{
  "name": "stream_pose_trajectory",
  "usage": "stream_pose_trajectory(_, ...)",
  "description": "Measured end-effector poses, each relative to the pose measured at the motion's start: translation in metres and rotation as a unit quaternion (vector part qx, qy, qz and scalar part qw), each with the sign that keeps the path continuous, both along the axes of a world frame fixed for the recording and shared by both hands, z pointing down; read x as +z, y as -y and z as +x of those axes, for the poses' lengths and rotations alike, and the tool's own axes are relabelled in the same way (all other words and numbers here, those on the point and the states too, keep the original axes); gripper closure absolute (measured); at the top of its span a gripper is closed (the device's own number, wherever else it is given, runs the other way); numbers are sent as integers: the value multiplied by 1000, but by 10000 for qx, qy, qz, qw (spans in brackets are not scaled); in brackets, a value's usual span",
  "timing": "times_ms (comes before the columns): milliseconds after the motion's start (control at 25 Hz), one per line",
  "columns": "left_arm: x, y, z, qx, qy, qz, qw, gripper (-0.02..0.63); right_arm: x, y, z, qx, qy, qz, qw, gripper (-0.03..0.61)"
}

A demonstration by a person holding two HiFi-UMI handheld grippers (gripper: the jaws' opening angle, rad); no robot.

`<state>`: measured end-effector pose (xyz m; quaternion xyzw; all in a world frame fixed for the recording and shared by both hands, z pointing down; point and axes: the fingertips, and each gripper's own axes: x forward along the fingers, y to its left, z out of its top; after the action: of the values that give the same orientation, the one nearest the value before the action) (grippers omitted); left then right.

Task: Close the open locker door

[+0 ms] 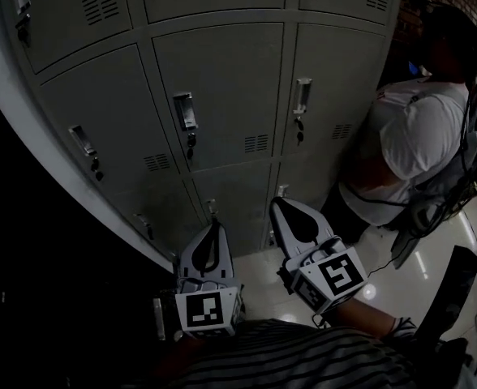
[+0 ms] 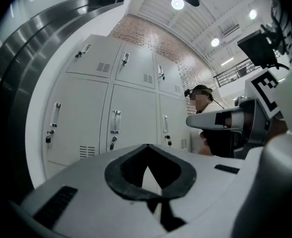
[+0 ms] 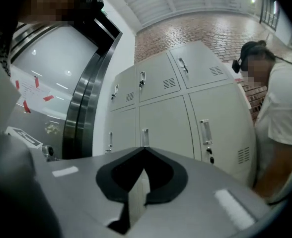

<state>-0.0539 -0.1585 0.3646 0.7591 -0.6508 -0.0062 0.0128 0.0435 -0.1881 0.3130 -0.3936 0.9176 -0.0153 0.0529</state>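
Observation:
A bank of grey lockers (image 1: 222,96) fills the head view, and every door I can see lies flush with its frame. Each door carries a silver handle (image 1: 186,112) with a small lock below. My left gripper (image 1: 214,222) is held low before the bottom row, jaws together and empty. My right gripper (image 1: 277,202) sits beside it to the right, also shut on nothing, its tip close to a lower door. In the left gripper view the locker fronts (image 2: 121,113) stand ahead of the left gripper (image 2: 146,145). The right gripper (image 3: 145,148) points at the locker doors (image 3: 171,123) too.
A person in a white shirt (image 1: 417,144) wearing a headset stands right against the lockers' right end. That person shows as well in the left gripper view (image 2: 203,103) and the right gripper view (image 3: 282,113). Glossy floor (image 1: 401,274) lies below; a dark curved frame (image 3: 81,108) stands left.

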Motion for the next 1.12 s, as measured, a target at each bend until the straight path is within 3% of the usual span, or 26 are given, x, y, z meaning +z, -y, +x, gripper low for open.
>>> stream_pose_trajectory(240,19,-107,80,-133,19,-265,9996,609,22,-102,78,-170,-86,-321,9993,575)
stream_pose_trajectory(440,12,-178,114,-258,80,-321,9991,609,28,-171,111,-301,-21,-547,9980,575)
stream_pose_trajectory(720,-1,-232,111,-328,240,-251,9989,609,16,-223,109,-347,84,-470,9983,575)
stream_pose_trajectory(1120,-16,-263,58,-278,347,-207,9988,609,9,-262,47,-427,-23,-500,9978,575)
